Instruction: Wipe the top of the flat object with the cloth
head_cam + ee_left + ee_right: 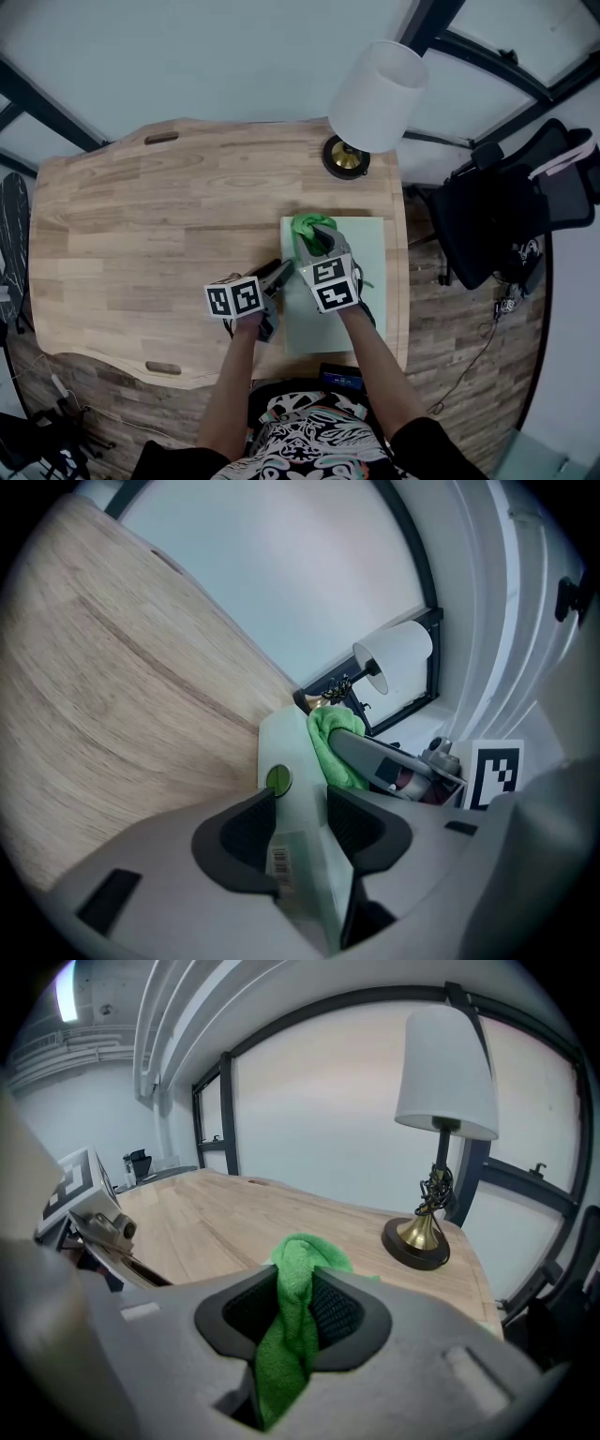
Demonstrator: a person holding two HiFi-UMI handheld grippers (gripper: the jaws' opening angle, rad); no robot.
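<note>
Wiping looks under way, at the far end of a stroke. The right gripper [319, 242] is pinching a bunched green cloth [312, 225] between its jaws, and the cloth sits at the upper end of the pale green flat object [370, 253], right of centre on the wooden counter [141, 234]. The left gripper [277, 277] is clamped on that object's left edge, seemingly to steady it; its own view shows the thin edge between the jaws.

The next move likely calls for dragging the cloth down the frame along the top with steady pressure while the left gripper holds firm.

Whether the cloth actually presses on the surface is hidden under the right gripper in the head view. The object's lower end is covered by grippers and forearms. A barcode label on its edge is too small to read, and what the object is cannot be told.
</note>
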